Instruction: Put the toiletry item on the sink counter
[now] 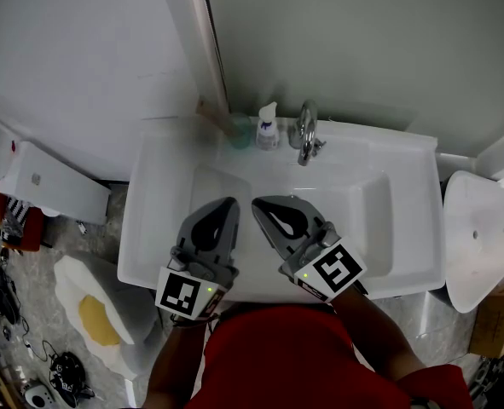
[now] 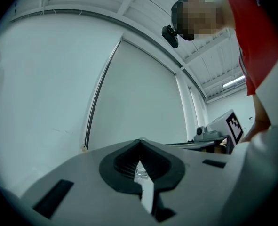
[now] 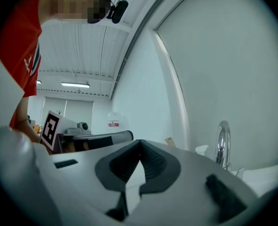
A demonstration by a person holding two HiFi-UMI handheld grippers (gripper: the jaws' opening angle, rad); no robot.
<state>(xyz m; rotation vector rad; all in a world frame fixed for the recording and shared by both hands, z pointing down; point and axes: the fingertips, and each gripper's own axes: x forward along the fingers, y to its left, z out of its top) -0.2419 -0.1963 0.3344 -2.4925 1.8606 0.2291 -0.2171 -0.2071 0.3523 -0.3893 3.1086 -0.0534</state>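
Head view above sink (image 1: 142, 228), gripper views level toward wall (image 2: 44, 79)

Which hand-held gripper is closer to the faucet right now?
Right. The right hand-held gripper is in front of the faucet; the left hand-held gripper sits beside it, farther left.

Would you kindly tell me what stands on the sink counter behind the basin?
On the sink counter: a chrome faucet, a white pump bottle beside it, then a teal cup with a tan stick leaning out. The cup's inside is too blurred to make out.

One bottle (image 1: 268, 129), one faucet (image 1: 306, 131)
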